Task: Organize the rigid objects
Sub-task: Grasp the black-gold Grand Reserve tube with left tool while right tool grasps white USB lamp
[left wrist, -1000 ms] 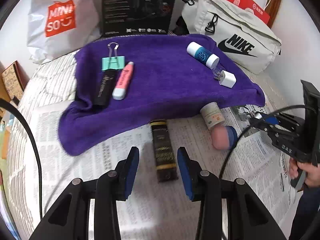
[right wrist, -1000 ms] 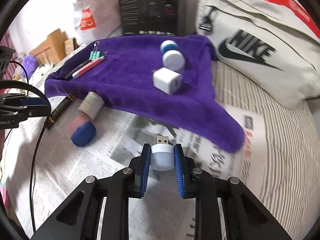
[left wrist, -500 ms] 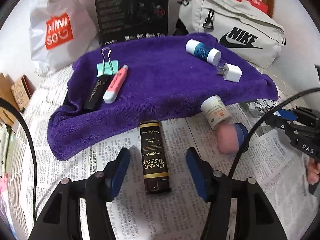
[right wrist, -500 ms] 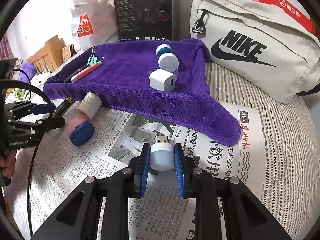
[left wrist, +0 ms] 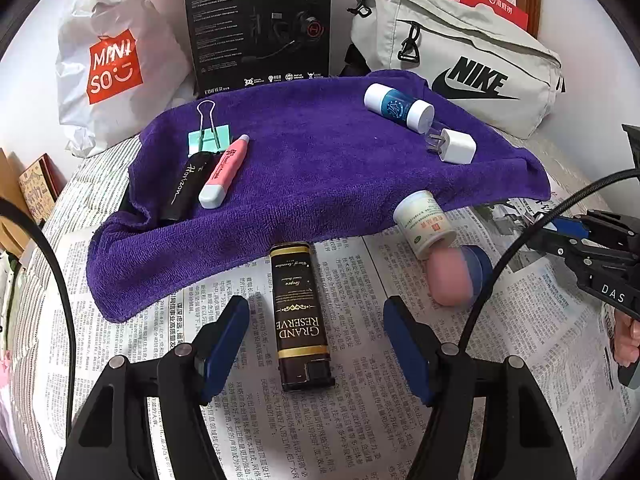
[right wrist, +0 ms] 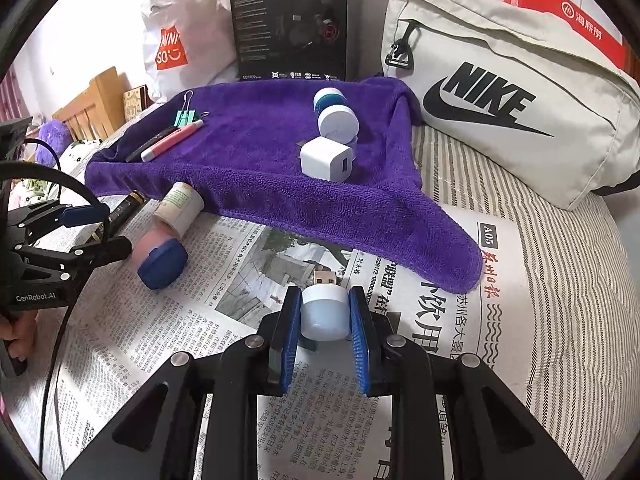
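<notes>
My left gripper (left wrist: pixel 316 328) is open, its jaws on either side of a black and gold lighter (left wrist: pixel 300 312) lying on newspaper. My right gripper (right wrist: pixel 324 320) is shut on a small white USB night light (right wrist: pixel 324 312), held just above the newspaper. A purple towel (left wrist: pixel 320 168) holds a green binder clip (left wrist: pixel 210 136), a black pen-like case (left wrist: pixel 186 184), a pink highlighter (left wrist: pixel 224 172), a white and blue bottle (left wrist: pixel 398 107) and a white charger plug (left wrist: pixel 456 146). A white pill bottle (left wrist: pixel 424 224) and a pink and blue capsule case (left wrist: pixel 460 276) lie by the towel's front edge.
A white Nike bag (right wrist: pixel 512 92), a black headset box (left wrist: pixel 260 24), a Miniso bag (left wrist: pixel 108 60) and red boxes stand behind the towel. Newspaper (right wrist: pixel 180 340) covers the striped bed (right wrist: pixel 580 280) in front. The right gripper shows at the left wrist view's right edge (left wrist: pixel 592 252).
My left gripper's jaws have opened wider and moved down around the lighter. My right gripper has swung and steadied, still holding the night light.
</notes>
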Demonstrator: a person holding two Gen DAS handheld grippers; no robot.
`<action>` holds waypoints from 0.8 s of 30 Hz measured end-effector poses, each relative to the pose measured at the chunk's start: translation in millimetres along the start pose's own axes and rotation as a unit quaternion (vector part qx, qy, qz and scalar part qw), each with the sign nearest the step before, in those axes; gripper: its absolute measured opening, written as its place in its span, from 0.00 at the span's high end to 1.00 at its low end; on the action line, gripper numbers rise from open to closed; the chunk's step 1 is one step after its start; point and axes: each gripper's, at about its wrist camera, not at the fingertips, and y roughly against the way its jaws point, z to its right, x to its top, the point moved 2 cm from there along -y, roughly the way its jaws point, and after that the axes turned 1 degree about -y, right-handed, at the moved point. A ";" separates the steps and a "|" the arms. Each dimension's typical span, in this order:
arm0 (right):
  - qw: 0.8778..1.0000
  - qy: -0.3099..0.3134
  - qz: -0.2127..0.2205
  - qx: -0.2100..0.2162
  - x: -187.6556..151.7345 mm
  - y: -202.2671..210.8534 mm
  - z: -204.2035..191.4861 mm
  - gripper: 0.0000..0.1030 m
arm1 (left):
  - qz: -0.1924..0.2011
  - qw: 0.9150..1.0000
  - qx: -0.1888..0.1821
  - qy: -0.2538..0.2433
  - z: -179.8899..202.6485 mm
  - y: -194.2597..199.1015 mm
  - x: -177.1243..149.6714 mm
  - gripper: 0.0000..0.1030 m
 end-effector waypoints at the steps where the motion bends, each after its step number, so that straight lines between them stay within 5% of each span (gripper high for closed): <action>1: 1.000 0.001 0.000 -0.001 0.0 0.3 -0.4 0.76 | 0.000 1.000 0.000 0.000 0.0 0.0 0.0 0.34; 24: 1.000 0.010 0.000 -0.011 0.6 1.0 -4.3 0.76 | -0.001 1.000 -0.005 -0.002 1.1 -0.8 -0.2 0.29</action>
